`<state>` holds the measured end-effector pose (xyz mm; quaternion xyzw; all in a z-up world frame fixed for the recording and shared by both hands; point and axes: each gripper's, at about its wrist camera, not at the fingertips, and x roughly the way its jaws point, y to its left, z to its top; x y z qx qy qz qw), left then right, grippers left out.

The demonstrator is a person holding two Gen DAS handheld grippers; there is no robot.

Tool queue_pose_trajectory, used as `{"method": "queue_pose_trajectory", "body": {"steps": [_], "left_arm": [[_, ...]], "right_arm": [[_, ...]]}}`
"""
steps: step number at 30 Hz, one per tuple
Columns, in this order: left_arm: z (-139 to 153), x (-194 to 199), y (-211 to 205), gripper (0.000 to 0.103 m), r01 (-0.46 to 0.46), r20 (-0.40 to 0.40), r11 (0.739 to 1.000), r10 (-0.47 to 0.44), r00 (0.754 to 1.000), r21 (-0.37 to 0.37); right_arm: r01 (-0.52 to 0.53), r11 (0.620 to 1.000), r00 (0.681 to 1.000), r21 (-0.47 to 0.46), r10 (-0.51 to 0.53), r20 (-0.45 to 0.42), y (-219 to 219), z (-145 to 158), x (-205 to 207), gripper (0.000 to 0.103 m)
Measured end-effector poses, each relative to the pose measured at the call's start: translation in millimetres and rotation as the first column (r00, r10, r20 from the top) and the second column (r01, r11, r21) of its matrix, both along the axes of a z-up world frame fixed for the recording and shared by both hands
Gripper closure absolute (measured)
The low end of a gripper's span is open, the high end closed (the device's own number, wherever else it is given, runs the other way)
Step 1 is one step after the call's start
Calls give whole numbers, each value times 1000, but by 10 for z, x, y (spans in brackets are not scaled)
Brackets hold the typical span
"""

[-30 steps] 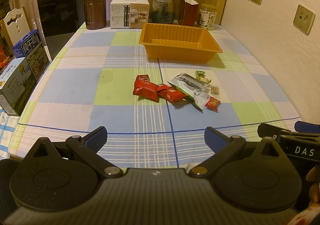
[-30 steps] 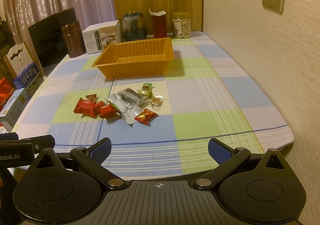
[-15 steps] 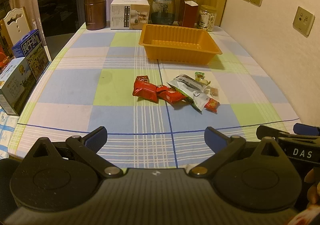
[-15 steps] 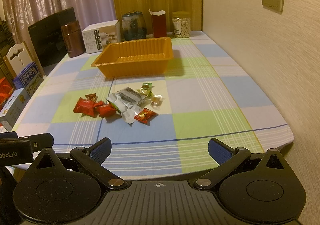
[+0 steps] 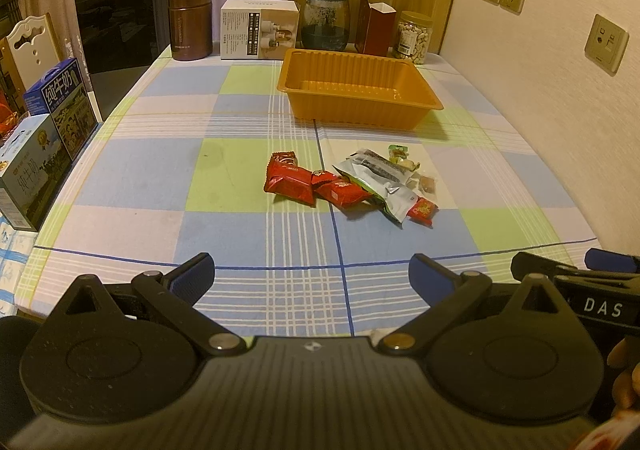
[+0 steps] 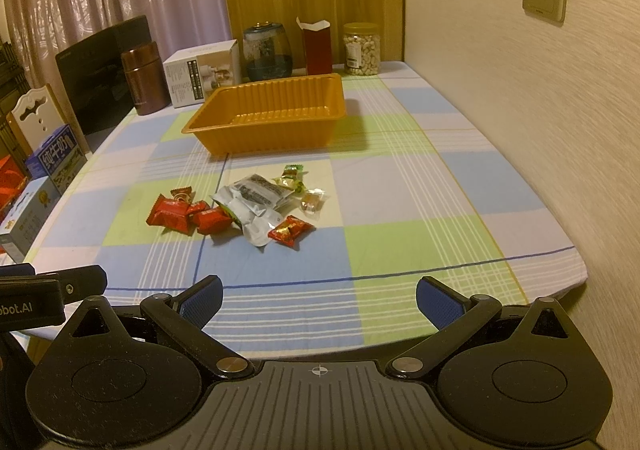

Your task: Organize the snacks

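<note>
An empty orange tray (image 5: 356, 90) (image 6: 272, 116) stands on the checked tablecloth. In front of it lies a loose pile of snacks: red packets (image 5: 290, 180) (image 6: 170, 212), a silver and black pouch (image 5: 380, 174) (image 6: 256, 196), a small red candy (image 5: 422, 210) (image 6: 290, 230), and small green and clear wrapped sweets (image 5: 400, 154) (image 6: 294, 174). My left gripper (image 5: 312, 276) is open and empty at the near table edge. My right gripper (image 6: 318, 300) is open and empty, beside it on the right. Both are well short of the snacks.
At the back stand a brown canister (image 5: 190, 22), a white box (image 5: 258, 30), a glass jar (image 5: 325, 26), a red carton (image 5: 374, 30) and a nut jar (image 5: 412, 38). A black appliance (image 5: 120, 34) and milk cartons (image 5: 36, 154) line the left edge. A wall is on the right.
Both views have shifted only slightly; the snacks and tray have not moved. Both grippers stay open.
</note>
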<state>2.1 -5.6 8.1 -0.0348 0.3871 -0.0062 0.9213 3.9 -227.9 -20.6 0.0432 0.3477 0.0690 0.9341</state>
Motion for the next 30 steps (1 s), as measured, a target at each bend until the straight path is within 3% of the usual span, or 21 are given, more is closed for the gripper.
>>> {"method": "queue_pose_trajectory", "body": {"steps": [21, 30], "left_arm": [[9, 35, -15, 0, -11, 3, 1000, 11, 1000, -15], [-177, 166, 89, 0, -21, -19, 999, 20, 1000, -46]], "right_arm": [[1, 1000, 1000, 2, -1, 0, -9, -8, -3, 1], [15, 1000, 1000, 13, -15, 1, -69, -222, 109, 1]]}}
